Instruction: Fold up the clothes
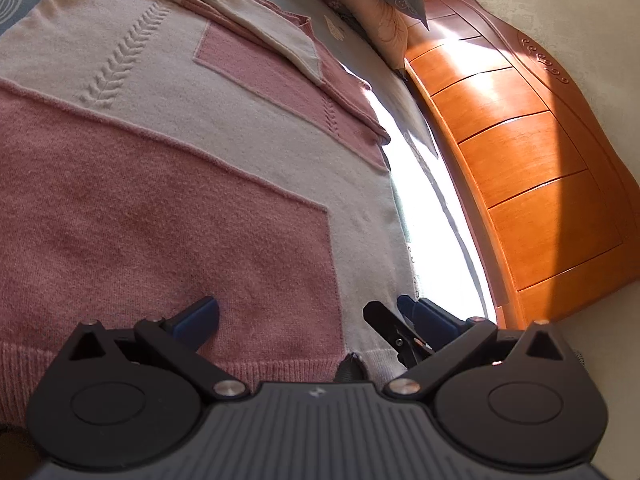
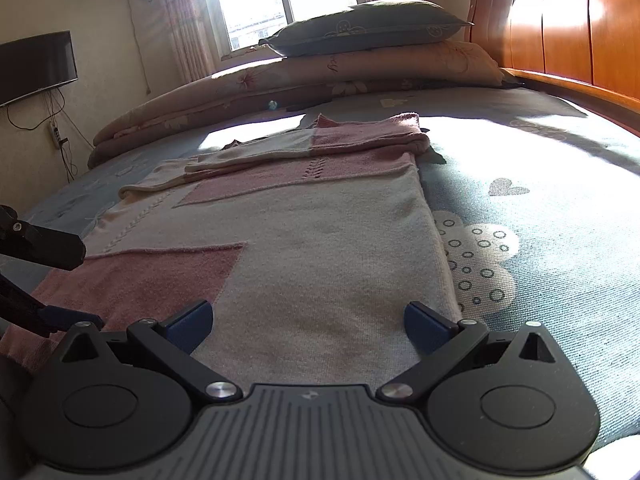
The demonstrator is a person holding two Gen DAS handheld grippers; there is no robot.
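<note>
Left wrist view: we see pink-and-cream sweater [image 1: 180, 152] flat on bed sheet [image 1: 404, 168], filling left and centre of frame; sleeves [image 1: 256, 16] already folded across chest at upper left; hem at bottom, nearest left gripper [image 1: 308, 316], which is spread wide, holding nothing.

Right wrist view: sweater [image 2: 304, 232] in centre; long axis runs bottom to top, collar end toward pillows [image 2: 360, 28]; right gripper [image 2: 308, 324] wide, empty, over hem; we judge hem-to-collar fold left.
</note>
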